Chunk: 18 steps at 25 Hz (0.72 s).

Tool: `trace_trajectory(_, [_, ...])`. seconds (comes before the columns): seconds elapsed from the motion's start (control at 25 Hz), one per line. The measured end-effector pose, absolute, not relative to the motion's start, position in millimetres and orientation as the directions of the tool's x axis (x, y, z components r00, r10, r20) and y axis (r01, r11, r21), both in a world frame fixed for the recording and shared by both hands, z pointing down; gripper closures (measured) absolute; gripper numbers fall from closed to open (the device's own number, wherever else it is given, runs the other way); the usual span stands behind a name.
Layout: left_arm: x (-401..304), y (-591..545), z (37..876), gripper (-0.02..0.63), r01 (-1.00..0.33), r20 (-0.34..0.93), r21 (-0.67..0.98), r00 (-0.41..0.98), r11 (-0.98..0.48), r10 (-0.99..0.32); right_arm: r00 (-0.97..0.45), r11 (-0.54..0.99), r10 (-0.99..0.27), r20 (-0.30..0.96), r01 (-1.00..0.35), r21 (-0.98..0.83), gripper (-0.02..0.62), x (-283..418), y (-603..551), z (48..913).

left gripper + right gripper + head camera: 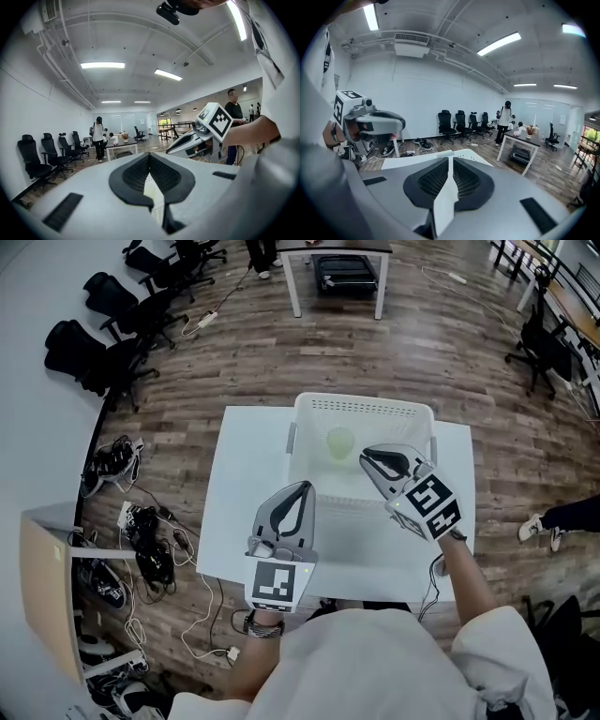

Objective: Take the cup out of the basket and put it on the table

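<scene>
Left gripper is pressed together with nothing in it. Right gripper is the same, jaws closed on air. Both hover over the white counter, the left at the basket's near-left edge and the right over its near-right part. The pale green cup sits inside the basket toward the far wall, mid-frame, touched by neither.

Step, my read: pre-grasp approach, nothing lifted yet. The right gripper is closer to the cup.

Next move calls for:
- spread its jaws and tip it nose-down into the basket
- straddle the cup and close on it
- lift clear of the rim and set down on bare counter beside the basket

The basket looks like light plastic and could ride up, so the left gripper may need to steady it.

Views:
- Only the head view shows the cup.
- Both gripper views point out level across the room: office chairs, ceiling lights.
- The gripper views add the jaw state: in each, the pads meet at the tips.
- The left gripper view catches the right gripper at right of frame.
- The right gripper view catches the left gripper at left of frame.
</scene>
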<state>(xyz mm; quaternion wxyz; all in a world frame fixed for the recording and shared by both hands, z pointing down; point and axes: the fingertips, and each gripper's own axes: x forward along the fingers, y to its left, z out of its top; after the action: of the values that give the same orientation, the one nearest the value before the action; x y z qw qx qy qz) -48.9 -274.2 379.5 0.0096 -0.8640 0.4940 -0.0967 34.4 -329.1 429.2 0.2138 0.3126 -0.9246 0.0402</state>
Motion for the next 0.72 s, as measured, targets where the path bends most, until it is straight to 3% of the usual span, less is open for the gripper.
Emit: trace_trajectory(0.72, [-43.3,-296.5,414.5,0.603,-0.871,0.218,-0.076,0.461,-0.485,-0.86,-0.639,0.933,-0.281,0.716,-0.358,0.046,0.511,1.5,-388.1,561.7])
